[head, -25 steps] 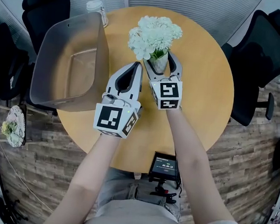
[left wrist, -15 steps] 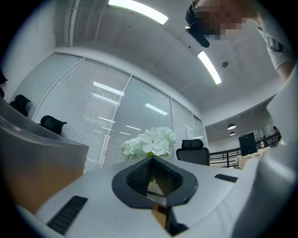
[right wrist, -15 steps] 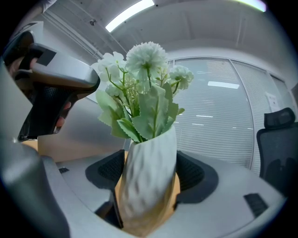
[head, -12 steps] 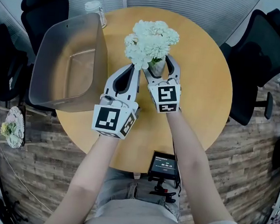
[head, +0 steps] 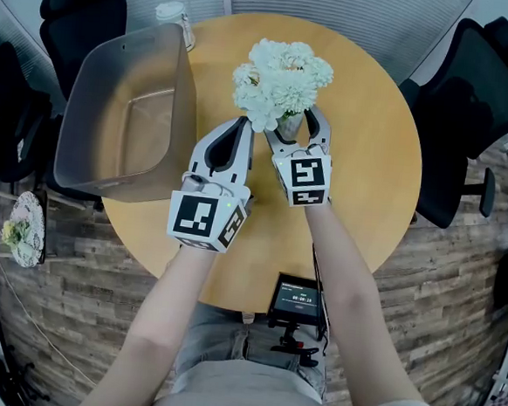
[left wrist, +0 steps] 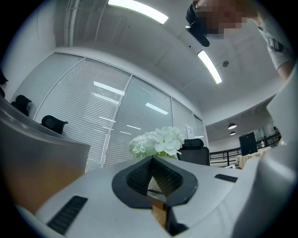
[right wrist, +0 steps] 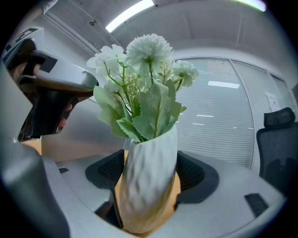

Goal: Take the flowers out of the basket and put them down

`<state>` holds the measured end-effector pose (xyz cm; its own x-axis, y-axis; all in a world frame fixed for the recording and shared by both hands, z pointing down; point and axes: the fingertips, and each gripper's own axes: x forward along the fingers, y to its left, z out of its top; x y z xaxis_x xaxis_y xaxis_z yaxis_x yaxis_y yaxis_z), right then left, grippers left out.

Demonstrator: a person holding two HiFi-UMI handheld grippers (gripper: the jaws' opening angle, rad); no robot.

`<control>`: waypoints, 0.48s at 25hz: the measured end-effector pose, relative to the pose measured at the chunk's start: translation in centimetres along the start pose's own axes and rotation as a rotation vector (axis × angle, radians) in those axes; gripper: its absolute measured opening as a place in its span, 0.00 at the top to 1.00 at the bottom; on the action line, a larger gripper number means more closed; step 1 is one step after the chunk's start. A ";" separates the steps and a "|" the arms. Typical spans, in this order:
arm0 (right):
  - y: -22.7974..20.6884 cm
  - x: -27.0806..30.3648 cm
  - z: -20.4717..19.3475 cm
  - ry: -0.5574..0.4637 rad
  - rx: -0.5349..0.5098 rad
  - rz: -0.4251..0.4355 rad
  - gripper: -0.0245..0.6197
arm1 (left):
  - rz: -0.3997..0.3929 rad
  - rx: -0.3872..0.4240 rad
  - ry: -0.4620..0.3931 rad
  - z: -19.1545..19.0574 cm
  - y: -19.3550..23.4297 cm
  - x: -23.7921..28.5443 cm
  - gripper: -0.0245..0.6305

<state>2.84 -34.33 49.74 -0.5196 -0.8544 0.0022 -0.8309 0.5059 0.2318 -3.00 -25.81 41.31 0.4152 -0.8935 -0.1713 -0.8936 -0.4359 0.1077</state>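
Note:
White flowers (head: 281, 79) stand upright in a pale ribbed vase (right wrist: 148, 183). My right gripper (head: 293, 120) is shut on that vase, its dark pads (right wrist: 198, 173) pressing both sides, over the middle of the round wooden table (head: 361, 180). Whether the vase base touches the table I cannot tell. The grey plastic basket (head: 98, 72) stands empty at the table's left. My left gripper (head: 245, 120) hovers just left of the vase, shut on nothing, its tips meeting (left wrist: 152, 160) with the flowers (left wrist: 158, 142) beyond them.
A lidded glass jar (head: 176, 21) stands behind the basket. Black office chairs (head: 477, 93) flank the table at right and back left (head: 77, 9). A small screen device (head: 297, 302) sits by the table's near edge. A low stand (head: 20, 227) is on the floor at left.

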 end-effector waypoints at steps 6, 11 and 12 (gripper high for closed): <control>0.1 0.6 -0.7 0.048 0.000 0.017 0.42 | 0.007 0.000 -0.001 0.2 0.3 0.1 0.96; 0.0 0.5 -1.2 0.047 0.050 0.015 0.36 | 0.011 -0.001 -0.002 0.3 0.7 -0.1 0.96; 0.0 0.5 -1.4 0.049 0.057 0.016 0.36 | 0.011 0.000 -0.002 0.3 0.7 -0.1 0.96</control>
<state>2.89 -34.89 51.06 -0.5234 -0.8504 0.0534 -0.8334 0.5239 0.1760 -3.67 -26.02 41.14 0.4053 -0.8979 -0.1716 -0.8979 -0.4263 0.1100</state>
